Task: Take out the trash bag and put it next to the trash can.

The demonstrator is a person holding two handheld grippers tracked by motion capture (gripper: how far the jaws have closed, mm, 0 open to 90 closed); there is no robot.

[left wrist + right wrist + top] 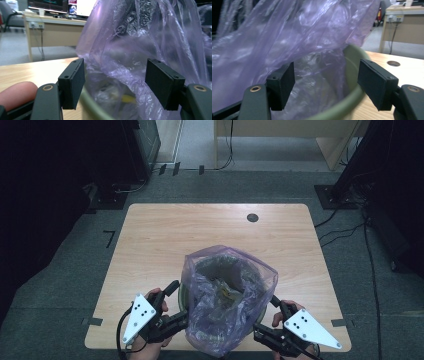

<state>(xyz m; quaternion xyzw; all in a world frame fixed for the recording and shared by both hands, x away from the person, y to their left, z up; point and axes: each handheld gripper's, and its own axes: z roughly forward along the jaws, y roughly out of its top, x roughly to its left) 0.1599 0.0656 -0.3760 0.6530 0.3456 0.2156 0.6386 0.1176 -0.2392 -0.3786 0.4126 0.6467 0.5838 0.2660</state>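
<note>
Your left gripper (172,305) sits at the near-left side of the purple bag (227,295), jaws spread wide with nothing pinched; in the left gripper view the bag film hangs just ahead of the pads and between them, loose. The bag lines a green bin (352,75) standing at the near middle of the wooden table (150,245), its mouth rising upright and crumpled above the rim. Your right gripper (267,320) mirrors this at the near-right side, also wide open and holding nothing, with the bin rim running between its jaws. Both hands look equally close, so I judge the next move is each closing inward on the film. Beyond the table are grey carpet, cables and a desk (50,27).
</note>
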